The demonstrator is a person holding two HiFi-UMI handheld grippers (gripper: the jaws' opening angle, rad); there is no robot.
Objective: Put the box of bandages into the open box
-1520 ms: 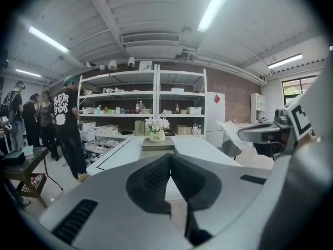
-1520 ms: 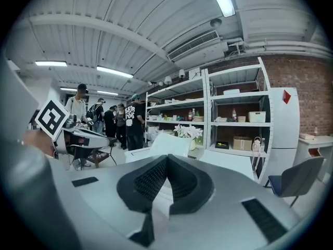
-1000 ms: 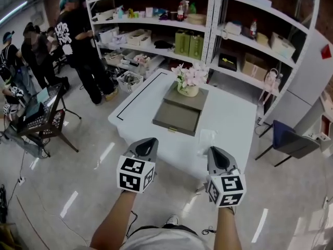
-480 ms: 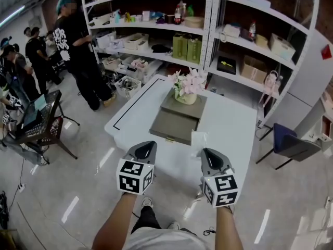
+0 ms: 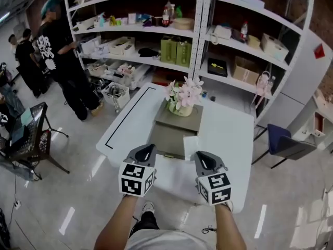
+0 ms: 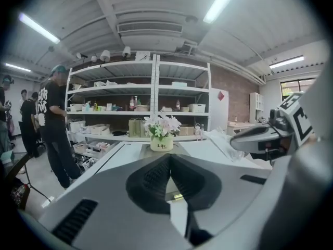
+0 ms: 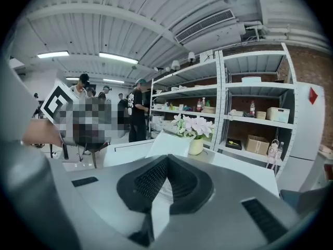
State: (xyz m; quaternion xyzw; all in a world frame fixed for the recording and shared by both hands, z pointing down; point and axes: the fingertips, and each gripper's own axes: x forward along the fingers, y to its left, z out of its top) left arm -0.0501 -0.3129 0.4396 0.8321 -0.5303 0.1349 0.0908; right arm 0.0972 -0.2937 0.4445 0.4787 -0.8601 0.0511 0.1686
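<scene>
At near edge of white table, left gripper and right gripper, jaws together, empty.

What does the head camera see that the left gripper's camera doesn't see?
Only the head view shows the marker cube on the left gripper and the left forearm behind it. Only the left gripper view shows the ceiling lights and a window far off to the right. Both show the flower pot, the white table, the shelves, the person in the black shirt and the right gripper.
</scene>
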